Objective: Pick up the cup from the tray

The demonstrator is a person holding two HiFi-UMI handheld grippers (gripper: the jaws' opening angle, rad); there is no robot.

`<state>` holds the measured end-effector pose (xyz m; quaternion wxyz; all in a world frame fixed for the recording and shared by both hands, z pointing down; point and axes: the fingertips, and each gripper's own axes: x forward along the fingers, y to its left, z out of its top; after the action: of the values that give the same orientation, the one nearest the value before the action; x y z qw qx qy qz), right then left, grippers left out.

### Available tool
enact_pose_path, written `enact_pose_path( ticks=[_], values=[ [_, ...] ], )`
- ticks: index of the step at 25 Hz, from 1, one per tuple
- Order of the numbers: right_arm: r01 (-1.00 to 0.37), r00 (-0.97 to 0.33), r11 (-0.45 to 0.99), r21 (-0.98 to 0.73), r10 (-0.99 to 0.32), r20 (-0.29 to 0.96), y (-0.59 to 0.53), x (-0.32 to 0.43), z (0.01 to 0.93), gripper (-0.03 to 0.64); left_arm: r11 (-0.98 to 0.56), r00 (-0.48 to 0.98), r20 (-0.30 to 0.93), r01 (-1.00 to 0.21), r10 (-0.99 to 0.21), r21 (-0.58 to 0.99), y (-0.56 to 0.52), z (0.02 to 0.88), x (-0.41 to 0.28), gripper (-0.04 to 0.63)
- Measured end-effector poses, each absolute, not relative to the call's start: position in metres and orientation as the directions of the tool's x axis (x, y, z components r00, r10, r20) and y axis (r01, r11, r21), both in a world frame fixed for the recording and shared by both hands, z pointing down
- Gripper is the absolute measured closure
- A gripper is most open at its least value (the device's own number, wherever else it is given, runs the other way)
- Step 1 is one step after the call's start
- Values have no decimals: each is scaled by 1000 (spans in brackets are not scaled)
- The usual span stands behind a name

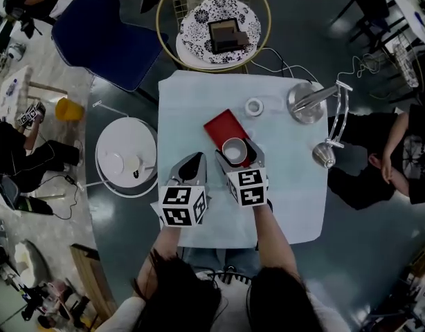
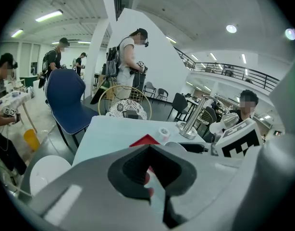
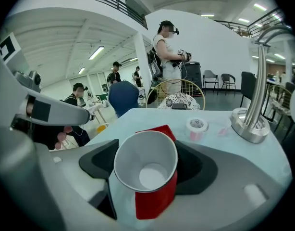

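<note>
Nearest, toward the near edge of the tabletop (image 1: 199, 95): left gripper (image 1: 196, 159), claw pressed together on nothing, just left of the tray's near corner. Right beside it: right gripper (image 1: 236, 152), claw spread wide and pinching the cup (image 3: 145, 167), pads against its wall on either side, by the look of it.

Finds the cup upright on the near corner of the red tray (image 1: 223, 124), around the middle of the tabletop. Mouth up, empty, red outside, white inside.

Reads as paper: likely very light, thin-walled and soft at the rim, easy to crush or squirt out of a hard squeeze. Looks matte rather than slippery. Best to grip opposite sides of the wall, below the rim and above the base, with only enough pressure to hold. Then lift straight up, without dragging the tray. Probably no spill to fear, with nothing visible inside.

Counts, near to far: two grippers, one cup, one tray. Beyond the tray, toward the far edge, one tape roll (image 1: 254, 106). Toward the far right corner, one chrome lamp (image 1: 306, 104).
</note>
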<state>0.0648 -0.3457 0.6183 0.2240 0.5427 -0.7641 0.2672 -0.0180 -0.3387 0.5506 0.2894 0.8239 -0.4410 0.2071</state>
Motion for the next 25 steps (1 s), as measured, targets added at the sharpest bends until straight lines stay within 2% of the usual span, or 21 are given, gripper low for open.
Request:
enact_pose_path(
  ticks=[10, 19, 25],
  values=[
    [-960, -272, 251, -122, -747, 607, -330, 82, 589, 244, -486, 551, 594, -825, -586, 287, -324, 544, -7, 595],
    [-986, -163, 108, -127, -780, 605, -278, 137, 583, 245, -558, 612, 571, -775, -547, 296, -293, 535, 22, 595],
    [-992, -44, -36, -117, -787, 615, -244, 182, 599, 245, -585, 652, 575, -739, -494, 336, -271, 544, 47, 595]
  ],
)
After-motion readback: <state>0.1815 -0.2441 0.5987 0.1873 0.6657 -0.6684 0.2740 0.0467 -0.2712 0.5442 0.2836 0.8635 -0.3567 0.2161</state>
